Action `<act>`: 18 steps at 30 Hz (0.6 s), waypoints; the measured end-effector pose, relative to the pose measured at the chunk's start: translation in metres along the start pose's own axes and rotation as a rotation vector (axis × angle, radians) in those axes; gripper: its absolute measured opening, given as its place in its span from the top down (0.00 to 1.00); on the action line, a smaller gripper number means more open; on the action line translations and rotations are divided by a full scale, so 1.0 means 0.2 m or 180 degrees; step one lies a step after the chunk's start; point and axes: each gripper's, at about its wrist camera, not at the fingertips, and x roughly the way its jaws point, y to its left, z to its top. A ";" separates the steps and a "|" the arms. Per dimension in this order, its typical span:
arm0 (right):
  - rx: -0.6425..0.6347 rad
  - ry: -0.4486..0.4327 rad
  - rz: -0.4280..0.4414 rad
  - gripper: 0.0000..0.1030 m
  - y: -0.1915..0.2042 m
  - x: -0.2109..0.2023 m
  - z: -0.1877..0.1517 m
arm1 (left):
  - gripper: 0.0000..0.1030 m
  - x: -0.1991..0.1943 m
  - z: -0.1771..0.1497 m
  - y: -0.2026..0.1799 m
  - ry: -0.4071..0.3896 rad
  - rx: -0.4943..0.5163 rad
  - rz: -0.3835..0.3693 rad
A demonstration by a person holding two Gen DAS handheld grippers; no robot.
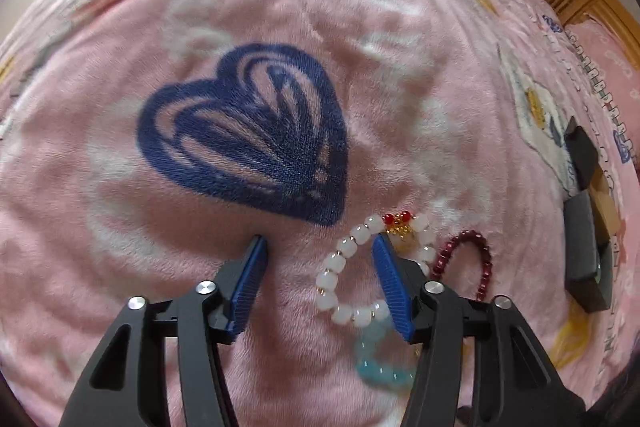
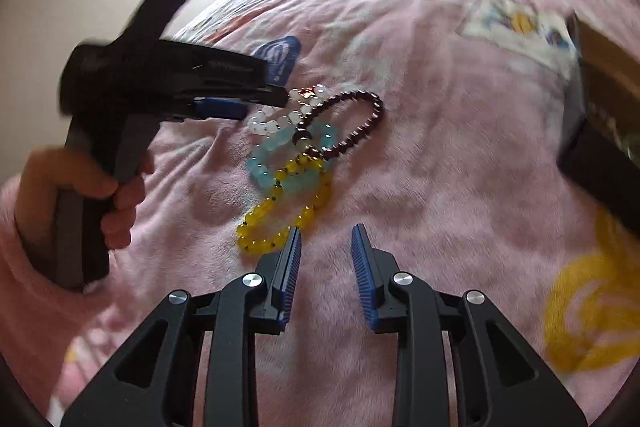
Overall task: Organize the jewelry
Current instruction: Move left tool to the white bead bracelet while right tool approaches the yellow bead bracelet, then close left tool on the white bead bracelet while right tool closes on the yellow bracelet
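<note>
Pink blanket (image 1: 400, 27) carries a bracelet pile. White bracelet (image 1: 340, 259) loops around one spread, empty finger of left gripper (image 1: 320, 245). Right gripper (image 2: 326, 233), parted, empty, just short of yellow bracelet (image 2: 280, 211), seen only in right view.

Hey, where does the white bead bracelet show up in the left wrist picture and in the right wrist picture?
Left wrist: the white bracelet lies low and right of centre, with the right finger of the left tongs inside its loop.
Right wrist: it lies above centre, at the far end of the bracelet pile, beside the left tongs' tip.
Shared landmark: the dark red bracelet beside it, and the blue heart print.
</note>
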 end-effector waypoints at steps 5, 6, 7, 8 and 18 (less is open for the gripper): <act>-0.0044 -0.0039 -0.0050 0.70 0.02 0.06 -0.01 | 0.39 0.01 0.01 0.00 -0.0013 -0.0019 -0.0001; -0.0047 -0.0050 -0.0043 0.70 0.02 0.06 -0.01 | 0.39 0.01 0.00 0.00 -0.0019 0.0008 0.0023; -0.0040 -0.0061 -0.0030 0.72 0.01 0.05 -0.01 | 0.39 0.01 0.00 -0.01 -0.0020 0.0015 0.0058; -0.0030 -0.0069 -0.0024 0.73 0.01 0.06 -0.01 | 0.40 0.02 0.00 -0.02 -0.0019 0.0027 0.0086; 0.0057 0.0004 0.0089 0.88 -0.04 0.07 -0.01 | 0.74 0.00 -0.01 -0.03 -0.0063 0.0233 0.0407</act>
